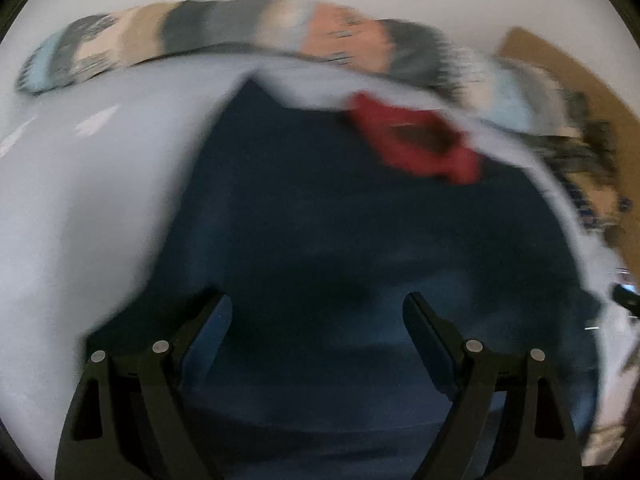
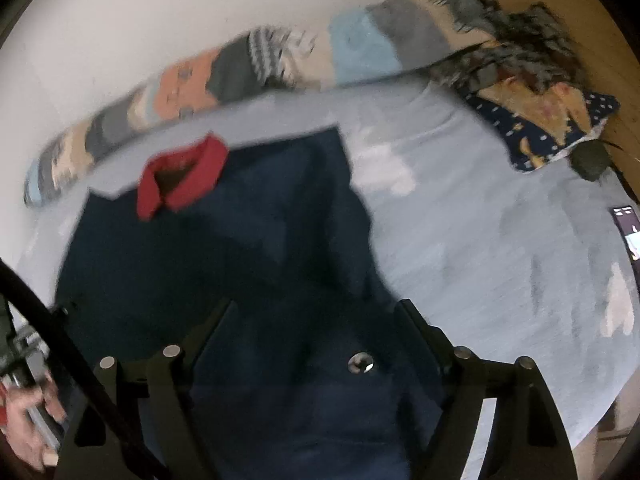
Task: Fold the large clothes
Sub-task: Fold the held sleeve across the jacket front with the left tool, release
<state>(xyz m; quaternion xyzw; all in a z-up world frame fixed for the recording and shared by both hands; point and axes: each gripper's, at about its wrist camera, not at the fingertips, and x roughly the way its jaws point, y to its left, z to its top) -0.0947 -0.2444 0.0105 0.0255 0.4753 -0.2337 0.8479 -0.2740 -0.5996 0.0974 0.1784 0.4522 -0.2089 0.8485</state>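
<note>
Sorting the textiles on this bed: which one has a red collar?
The navy garment spread on the pale blue sheet; the striped knitted blanket and the dotted pillow have none.

Both wrist views are smearing with motion blur. The patterned blanket [image 1: 248,36] is streaking worst in the left view, edges doubling. Just below the blanket, the red collar [image 2: 180,180] is reading soft. Light is falling evenly and diffuse, moderately bright; the pale wall above the blanket is showing no glare. Fisheye is bending the blanket into an arc; black vignette is cutting into the frame corners.
</note>
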